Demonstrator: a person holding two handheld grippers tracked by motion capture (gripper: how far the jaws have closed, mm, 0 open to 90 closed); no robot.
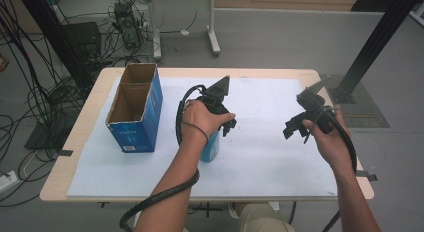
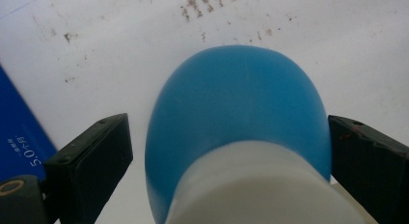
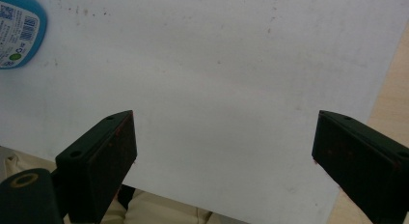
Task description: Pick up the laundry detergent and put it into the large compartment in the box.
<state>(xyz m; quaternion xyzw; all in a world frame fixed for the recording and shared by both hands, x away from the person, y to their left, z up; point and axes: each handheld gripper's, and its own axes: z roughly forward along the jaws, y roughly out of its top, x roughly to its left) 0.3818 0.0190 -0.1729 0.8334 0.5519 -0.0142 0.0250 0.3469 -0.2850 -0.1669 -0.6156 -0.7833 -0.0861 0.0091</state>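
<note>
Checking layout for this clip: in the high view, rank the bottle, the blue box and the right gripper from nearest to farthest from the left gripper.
1. Bottle: directly beneath the left gripper, between its fingers.
2. Right gripper: off to the right, above the white mat.
3. Blue box: at the table's left, open top up. It is only slightly farther than the right gripper, so the order of 2 and 3 is close.
</note>
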